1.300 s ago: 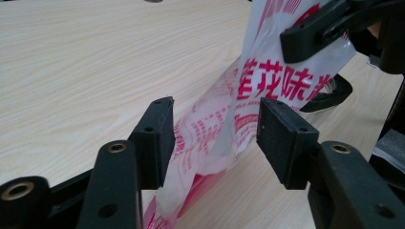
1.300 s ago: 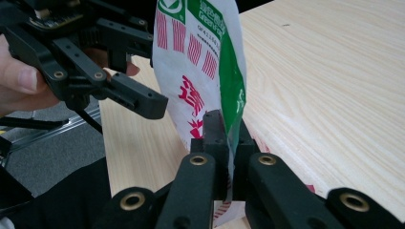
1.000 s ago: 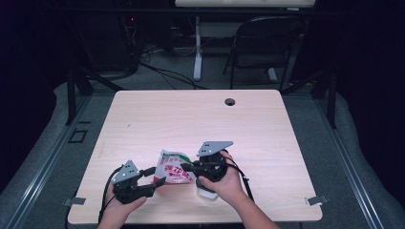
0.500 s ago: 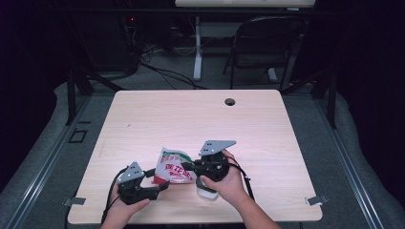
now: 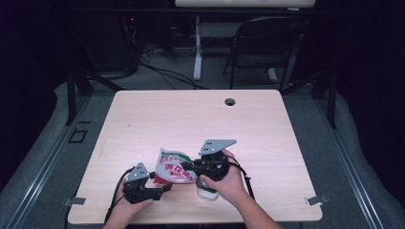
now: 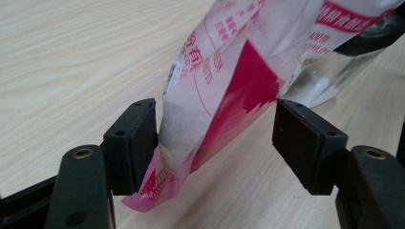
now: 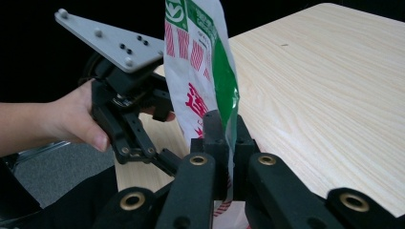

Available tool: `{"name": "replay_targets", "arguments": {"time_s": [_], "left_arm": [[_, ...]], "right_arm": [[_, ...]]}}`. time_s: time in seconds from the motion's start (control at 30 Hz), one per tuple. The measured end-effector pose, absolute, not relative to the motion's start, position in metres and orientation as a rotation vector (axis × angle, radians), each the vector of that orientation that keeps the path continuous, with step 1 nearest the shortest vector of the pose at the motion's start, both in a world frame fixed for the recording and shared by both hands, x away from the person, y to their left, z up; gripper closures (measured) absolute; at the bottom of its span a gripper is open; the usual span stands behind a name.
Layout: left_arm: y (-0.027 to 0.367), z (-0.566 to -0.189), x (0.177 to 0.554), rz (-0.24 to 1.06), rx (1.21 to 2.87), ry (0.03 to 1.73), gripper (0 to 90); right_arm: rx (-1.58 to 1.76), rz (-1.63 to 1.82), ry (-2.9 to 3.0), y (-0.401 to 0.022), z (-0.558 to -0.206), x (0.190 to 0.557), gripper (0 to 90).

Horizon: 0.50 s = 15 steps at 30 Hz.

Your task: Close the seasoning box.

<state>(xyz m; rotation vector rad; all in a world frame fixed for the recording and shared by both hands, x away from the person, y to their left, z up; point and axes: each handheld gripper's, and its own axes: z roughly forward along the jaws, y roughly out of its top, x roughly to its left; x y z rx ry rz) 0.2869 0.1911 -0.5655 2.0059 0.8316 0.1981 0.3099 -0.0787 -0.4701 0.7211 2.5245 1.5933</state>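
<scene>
A white plastic bag (image 5: 173, 168) printed in red and green hangs over the table's front part. My right gripper (image 5: 185, 166) is shut on its green top edge (image 7: 224, 90), with the pads (image 7: 215, 129) pinching the film. My left gripper (image 5: 165, 187) is low by the bag's bottom end. Its jaws have just been opening and now stand wide apart, open. The bag's red lower corner (image 6: 224, 105) hangs between them: it brushes the left pad (image 6: 136, 138) and the right pad stays apart from it. In the right gripper view the left gripper (image 7: 166, 133) sits just behind the bag.
A clear glass container (image 6: 325, 78) stands on the table under the right hand, also seen as a pale rim (image 5: 206, 189). The wooden table (image 5: 200, 119) has a round cable hole (image 5: 230, 101) near its far edge. A chair (image 5: 260, 43) stands beyond it.
The left gripper has sunk a little toward the table and its jaws have spread wider around the bag's lower corner. The right gripper and the bag have stayed where they were.
</scene>
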Motion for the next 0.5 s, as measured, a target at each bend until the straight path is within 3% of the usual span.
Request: {"name": "replay_targets", "arguments": {"time_s": [0.5], "left_arm": [[0.191, -0.577, 0.292, 0.07, 1.987, 0.818, 32.5]], "right_arm": [[0.655, 1.614, 2.551, -0.074, -0.469, 0.306, 90.0]]}}
